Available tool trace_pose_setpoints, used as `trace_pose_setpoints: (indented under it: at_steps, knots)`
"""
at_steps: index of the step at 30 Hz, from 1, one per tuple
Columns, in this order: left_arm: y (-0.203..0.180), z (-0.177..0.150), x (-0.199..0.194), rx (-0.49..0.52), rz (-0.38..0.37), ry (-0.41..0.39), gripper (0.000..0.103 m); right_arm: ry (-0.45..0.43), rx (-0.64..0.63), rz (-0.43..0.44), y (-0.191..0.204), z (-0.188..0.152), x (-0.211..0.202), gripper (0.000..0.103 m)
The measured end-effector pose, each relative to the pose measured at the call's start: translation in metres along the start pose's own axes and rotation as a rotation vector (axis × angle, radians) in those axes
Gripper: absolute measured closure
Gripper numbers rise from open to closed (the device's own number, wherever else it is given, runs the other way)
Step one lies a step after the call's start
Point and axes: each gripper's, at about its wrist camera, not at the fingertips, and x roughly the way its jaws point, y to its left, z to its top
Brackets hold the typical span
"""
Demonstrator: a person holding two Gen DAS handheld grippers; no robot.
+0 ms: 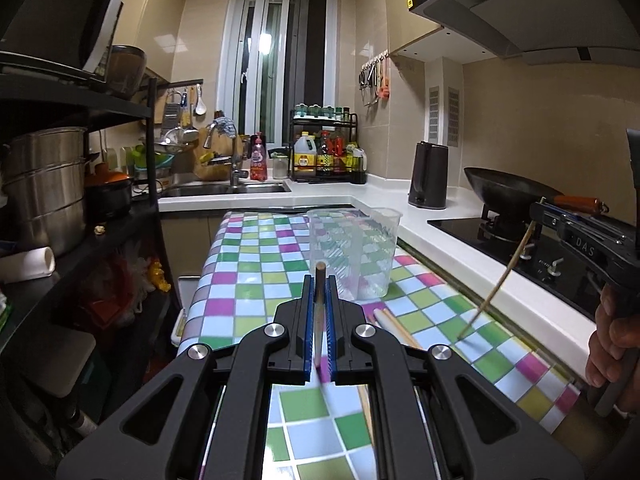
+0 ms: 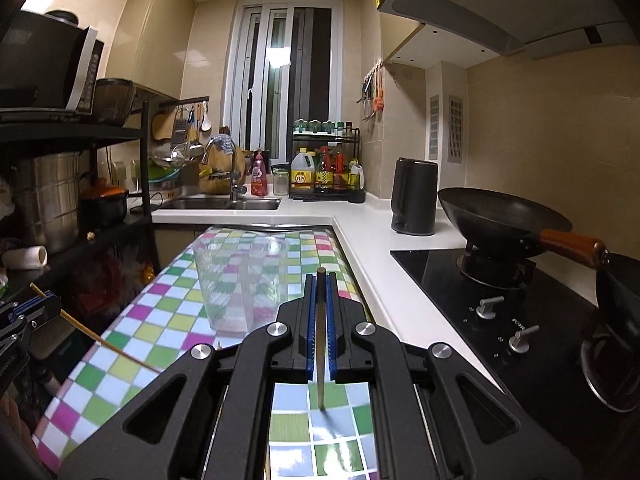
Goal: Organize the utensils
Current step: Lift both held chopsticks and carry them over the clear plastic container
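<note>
Clamping one chopstick (image 1: 319, 280) each, left claw (image 1: 319, 300) and right claw (image 2: 319, 300) are hovering above the checkered surface (image 1: 248, 264); clear cup (image 1: 352, 252) is standing just ahead, spare chopsticks (image 1: 394, 326) lying beside it.

right hand (image 1: 614, 344) cut by frame edge, chopstick (image 2: 321, 344) tip motion-blurred, spice rack (image 1: 325, 148) labels unreadable

Checkered tablecloth-covered table (image 1: 248, 280), clear plastic cup (image 1: 352, 252) upright on it, loose chopsticks (image 1: 394, 326) flat — near the cup

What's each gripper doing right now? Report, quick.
Left gripper: shut on a chopstick.
Right gripper: shut on another chopstick.
</note>
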Motion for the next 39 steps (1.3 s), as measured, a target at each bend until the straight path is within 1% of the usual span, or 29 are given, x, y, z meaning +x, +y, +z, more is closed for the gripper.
trace_pose_setpoints:
  at_steps: [3,7,11,16,21,23,27,31,33,36,39]
  knots:
    - [0.006,0.022,0.009,-0.01,-0.023,0.014,0.098,0.008,0.024,0.01,-0.004,0.019,0.006,0.098]
    - [0.018,0.045,0.027,-0.058,-0.06,0.07,0.098,0.015,0.045,0.022,-0.007,0.039,0.013,0.098]
    - [0.024,0.065,0.043,-0.075,-0.076,0.114,0.098,0.042,0.062,0.037,-0.009,0.055,0.023,0.098]
    - [0.029,0.087,0.056,-0.095,-0.089,0.14,0.098,0.083,0.083,0.066,-0.008,0.073,0.037,0.098]
    - [0.032,0.115,0.078,-0.098,-0.092,0.161,0.098,0.109,0.093,0.101,-0.004,0.099,0.053,0.098]
    - [0.033,0.13,0.087,-0.09,-0.095,0.16,0.098,0.098,0.099,0.105,-0.001,0.114,0.059,0.098]
    - [0.033,0.168,0.108,-0.08,-0.098,0.148,0.098,0.047,0.112,0.115,0.002,0.152,0.07,0.098]
    - [0.028,0.206,0.128,-0.074,-0.108,0.109,0.098,0.006,0.108,0.125,0.009,0.189,0.09,0.098]
    - [0.026,0.221,0.137,-0.074,-0.106,0.085,0.098,0.003,0.104,0.132,0.014,0.201,0.103,0.098]
    - [0.021,0.236,0.153,-0.074,-0.117,0.063,0.098,-0.002,0.095,0.143,0.021,0.213,0.122,0.098]
    - [0.019,0.238,0.174,-0.077,-0.116,0.066,0.098,0.001,0.093,0.156,0.027,0.218,0.14,0.098]
